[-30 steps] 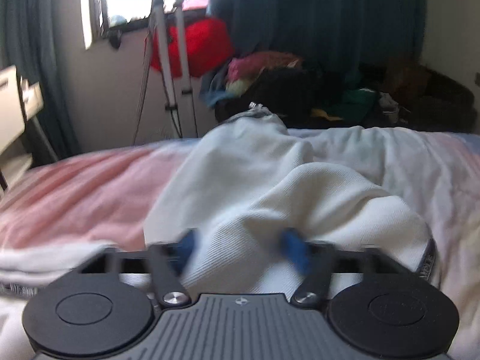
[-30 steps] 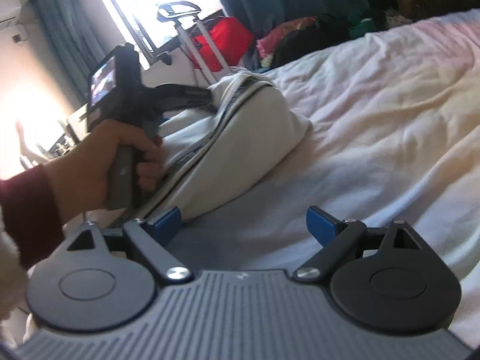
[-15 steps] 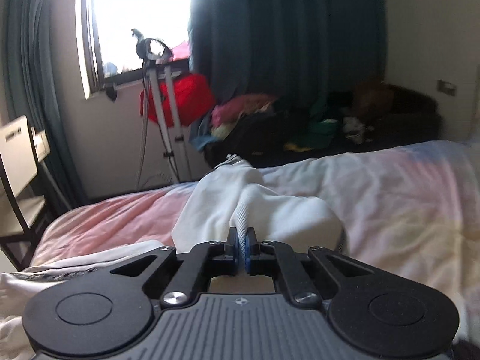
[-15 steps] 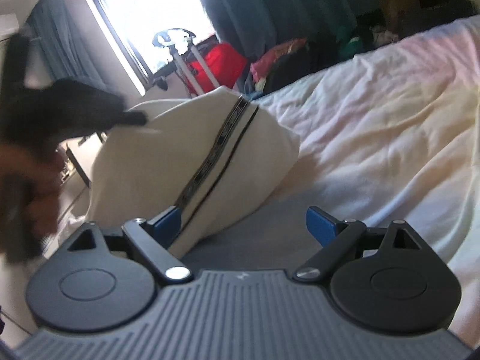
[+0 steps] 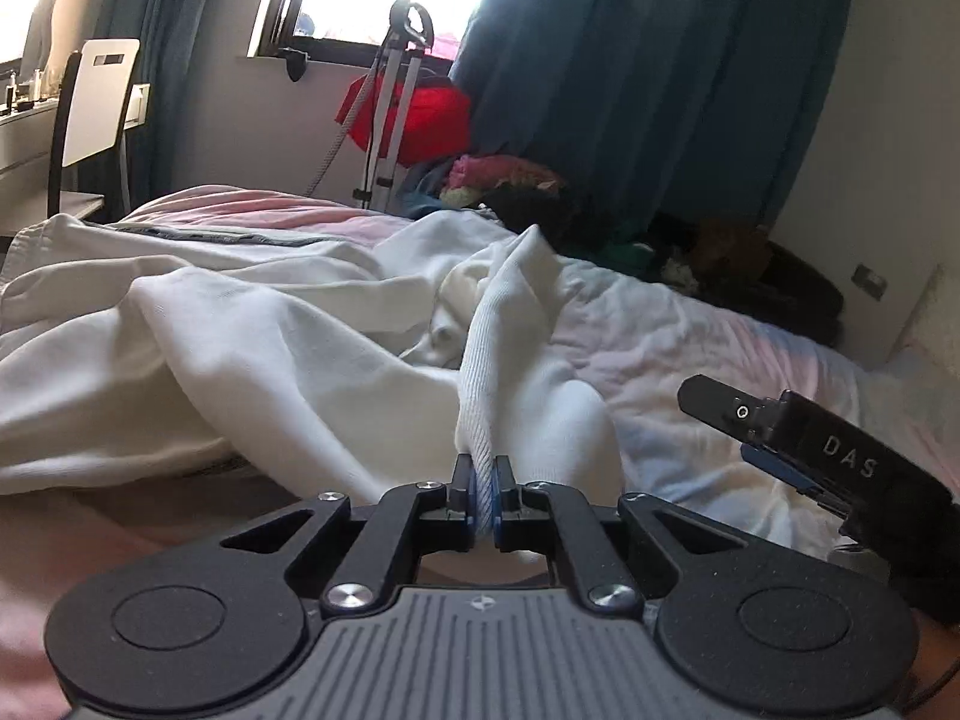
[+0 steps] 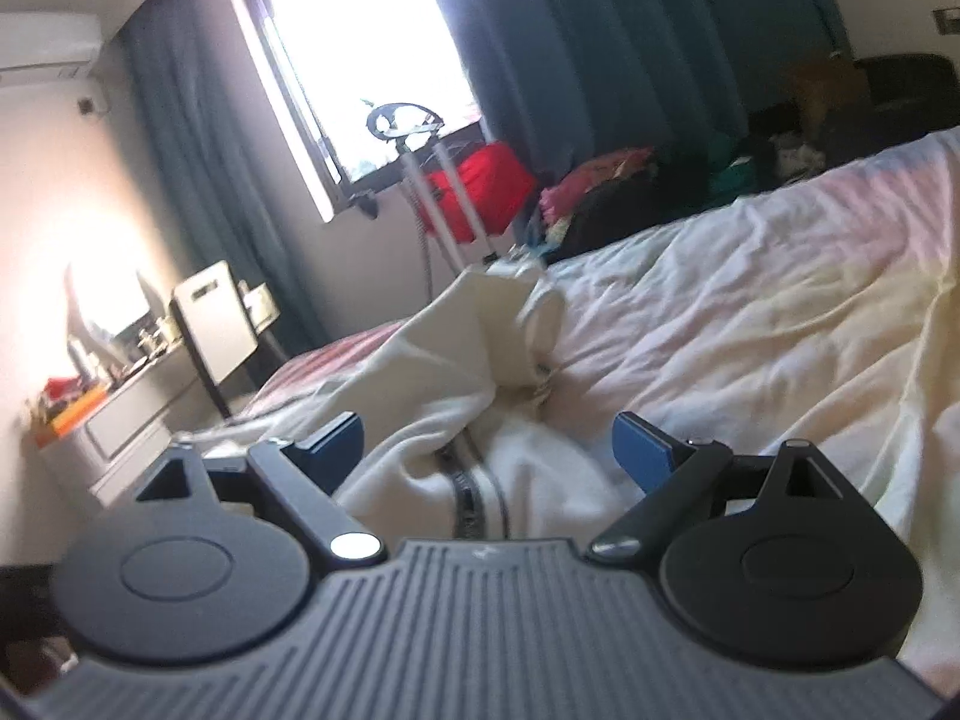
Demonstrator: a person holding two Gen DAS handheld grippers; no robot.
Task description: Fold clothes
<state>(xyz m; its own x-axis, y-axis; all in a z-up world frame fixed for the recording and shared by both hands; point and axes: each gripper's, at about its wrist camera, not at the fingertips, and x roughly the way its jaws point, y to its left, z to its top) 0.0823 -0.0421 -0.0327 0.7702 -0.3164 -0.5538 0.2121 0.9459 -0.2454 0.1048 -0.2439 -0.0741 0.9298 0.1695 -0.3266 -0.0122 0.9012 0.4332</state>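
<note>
A white garment [image 5: 258,336] with a dark patterned stripe lies crumpled on the bed. My left gripper [image 5: 482,495] is shut on its ribbed white hem [image 5: 486,384], which rises in a taut fold straight ahead of the jaws. In the right wrist view the same garment [image 6: 456,384] is bunched ahead, its striped band [image 6: 471,495] running between my fingers. My right gripper [image 6: 489,450] stands open just above the cloth, gripping nothing. Its black body [image 5: 840,450] shows at the right edge of the left wrist view.
The bed has a pale pink and white cover [image 6: 750,312]. Behind it stand a metal stand [image 5: 390,120] with a red bag [image 5: 426,114], a heap of clothes [image 5: 510,186], dark blue curtains [image 5: 630,90] and a window. A white chair [image 5: 96,102] and a desk [image 6: 120,396] are at left.
My left gripper closed on the garment's hem and swept sideways, dragging the cloth out flatter across the bed. My right gripper stayed open and rose slightly; the left hand has left its view.
</note>
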